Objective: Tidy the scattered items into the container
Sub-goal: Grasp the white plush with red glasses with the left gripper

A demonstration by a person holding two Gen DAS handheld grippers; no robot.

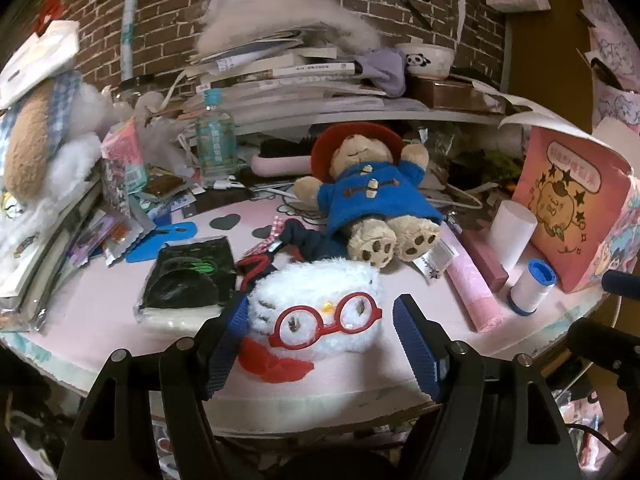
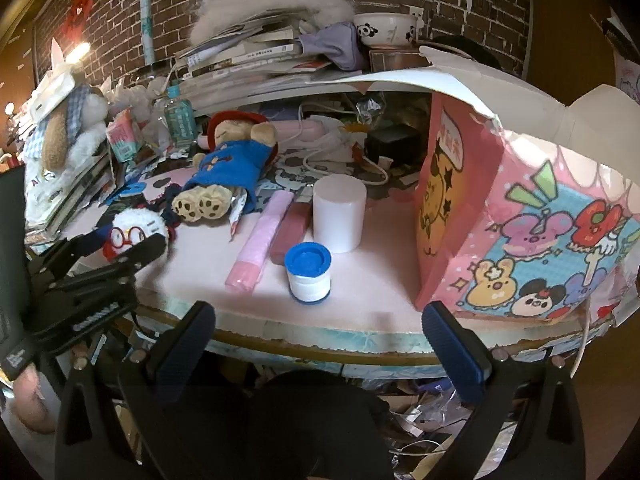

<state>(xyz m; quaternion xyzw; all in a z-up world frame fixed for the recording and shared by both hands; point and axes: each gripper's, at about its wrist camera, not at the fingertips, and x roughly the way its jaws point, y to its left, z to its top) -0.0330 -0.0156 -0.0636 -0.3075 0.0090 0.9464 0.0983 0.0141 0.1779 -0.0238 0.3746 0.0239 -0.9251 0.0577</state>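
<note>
My left gripper [image 1: 320, 336] stood apart astride the white plush [image 1: 316, 312] near the table's [image 1: 120, 344] front edge, unclamped; closing came next, my right gripper [image 2: 320, 344] spread wide, empty, by the pink box [image 2: 520, 216].

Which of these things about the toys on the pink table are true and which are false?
1. The white fluffy toy wears red glasses. True.
2. The bear has a green coat. False: its coat is blue, its hat red.
3. The left gripper has the white fluffy toy between its open jaws. True.
4. The right gripper holds the blue-capped roll. False: its jaws are open and empty, short of the table edge.
5. The white cylinder lies on its side. False: it stands upright.
</note>
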